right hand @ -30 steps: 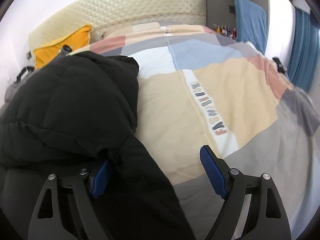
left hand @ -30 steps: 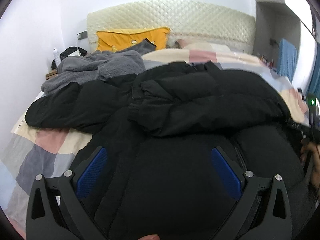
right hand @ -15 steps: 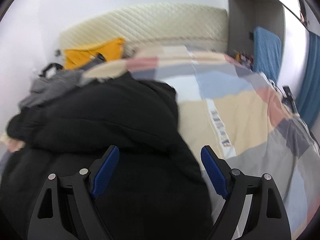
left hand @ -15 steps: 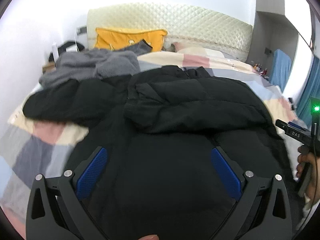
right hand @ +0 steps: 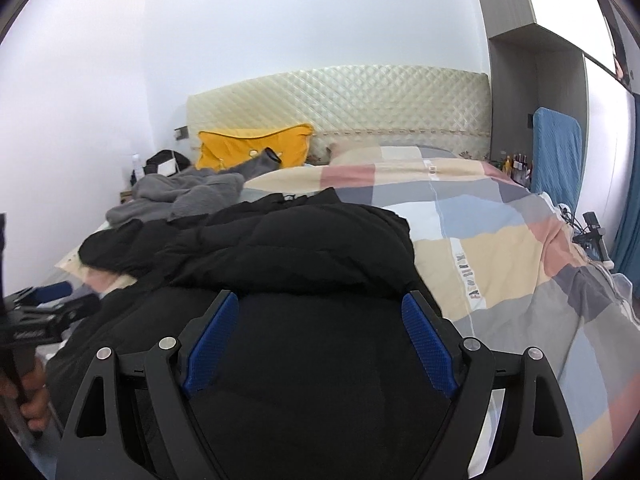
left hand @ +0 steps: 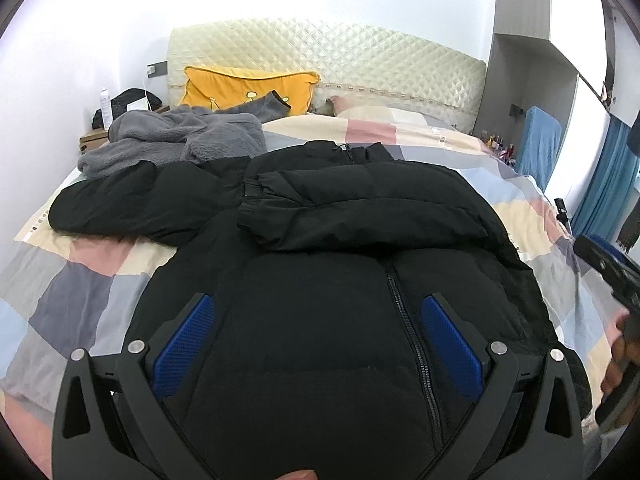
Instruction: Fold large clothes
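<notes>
A black puffer jacket (left hand: 340, 280) lies zip-up on the patchwork quilt (left hand: 72, 288). One sleeve (left hand: 360, 216) is folded across its chest, and the other sleeve (left hand: 132, 204) stretches out to the left. My left gripper (left hand: 316, 304) hovers open over the jacket's lower front, with nothing between its blue pads (left hand: 182, 340). In the right wrist view the same jacket (right hand: 304, 248) fills the lower middle. My right gripper (right hand: 320, 300) stands open above its lower part, apart from the cloth. A person's hand (left hand: 618, 356) shows at the right edge.
A grey fleece garment (left hand: 180, 140) and a yellow pillow (left hand: 240, 84) lie near the quilted headboard (left hand: 360, 52). The quilt (right hand: 500, 248) spreads out to the jacket's right. A blue towel (right hand: 558, 152), small bottles and a blue curtain stand along the right wall. A nightstand is at far left.
Both grippers have drawn back and upward from the jacket. The right one swung left, from the jacket's edge and quilt to over the jacket. The jacket lies as before.
</notes>
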